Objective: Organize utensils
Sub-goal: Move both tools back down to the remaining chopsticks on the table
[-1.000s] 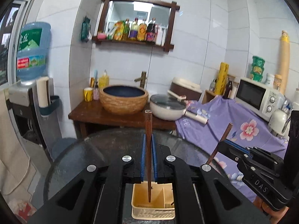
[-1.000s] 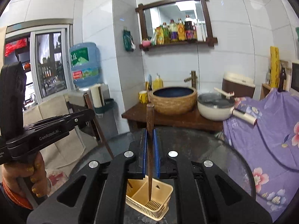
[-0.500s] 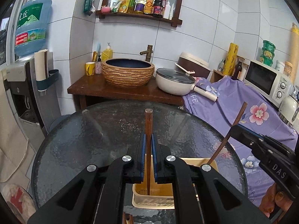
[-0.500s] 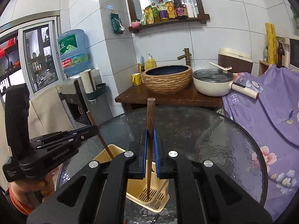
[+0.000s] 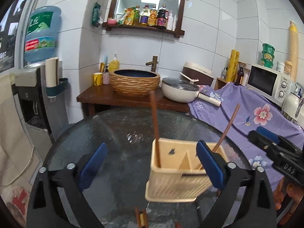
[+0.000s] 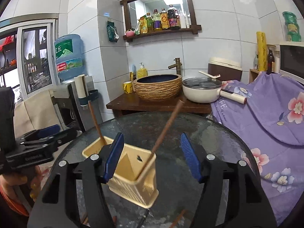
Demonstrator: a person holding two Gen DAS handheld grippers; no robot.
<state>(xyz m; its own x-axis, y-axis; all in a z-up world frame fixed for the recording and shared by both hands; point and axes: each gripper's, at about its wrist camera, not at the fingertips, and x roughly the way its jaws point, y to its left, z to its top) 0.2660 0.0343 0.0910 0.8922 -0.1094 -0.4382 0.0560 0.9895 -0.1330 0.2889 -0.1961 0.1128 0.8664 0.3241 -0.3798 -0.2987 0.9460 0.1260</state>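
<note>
A cream utensil holder (image 5: 178, 176) stands on the round glass table (image 5: 114, 133). One brown chopstick (image 5: 154, 121) stands in its left compartment, and a second chopstick (image 5: 228, 127) leans in its right one. My left gripper (image 5: 152, 148) straddles the holder; its jaws are opening, and the blue pads stand wide, clear of the chopstick. In the right wrist view my right gripper (image 6: 152, 142) is also opening, with the leaning chopstick (image 6: 167, 127) loose between its pads above the holder (image 6: 133, 172). The other chopstick (image 6: 96, 121) rises beside the left gripper (image 6: 60, 131).
More utensils (image 5: 141, 218) lie at the table's near edge. Behind the table are a wooden stand with a woven basin (image 5: 134, 83) and a white pot (image 5: 180, 93). A purple flowered cloth (image 5: 247, 110) and microwave (image 5: 269, 83) sit right, a water dispenser (image 5: 34, 79) left.
Both grippers came down over the holder with their chopsticks, then let go. The jaws went from shut to wide, and the chopsticks now rest in the holder.
</note>
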